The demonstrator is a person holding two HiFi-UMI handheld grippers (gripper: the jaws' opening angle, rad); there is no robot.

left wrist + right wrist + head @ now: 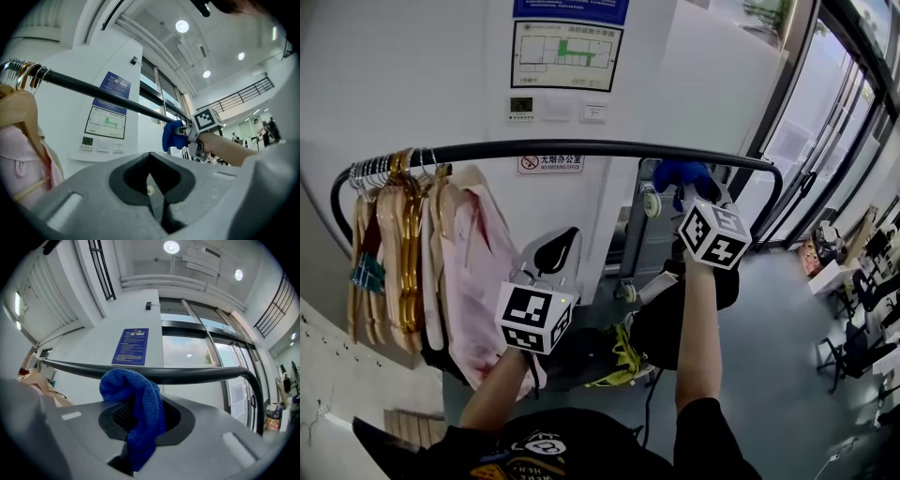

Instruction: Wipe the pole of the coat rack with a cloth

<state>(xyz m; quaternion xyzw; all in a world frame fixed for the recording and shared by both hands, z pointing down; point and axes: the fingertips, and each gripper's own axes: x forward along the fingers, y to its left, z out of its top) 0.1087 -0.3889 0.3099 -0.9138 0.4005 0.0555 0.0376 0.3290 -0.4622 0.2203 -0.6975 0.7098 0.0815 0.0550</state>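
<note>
1. At the far left of the coat rack, a cluster of wooden hangers [386, 187] hooks over the black pole [581, 148] just after its left bend. A pink garment [478, 272] hangs at the right side of that cluster.
2. The left claw [152, 197] is held low, below the pole and beside the pink garment. Its own view looks up at the pole from underneath. Its two jaws are pressed together with nothing between them, and it touches neither the rack nor the clothes.
3. Above it the pole runs level across the white wall, passing in front of a framed floor plan [566, 54] and a small wall panel [521, 105]. The middle stretch of the pole is bare.
4. Farther right, the right claw [140, 427] is raised to the pole, with its marker cube [713, 233] facing the head view. Its jaws are clamped on a blue cloth [136, 399]. The cloth fills the gap between them and bunches up over the tips.
5. The bunched top of the cloth lies against the pole, right of its middle and short of the right bend [253, 380]. In the right gripper view it covers a short stretch of the bar.
6. Beyond the bend, the pole drops down in front of tall glazed doors [825, 141].
</note>
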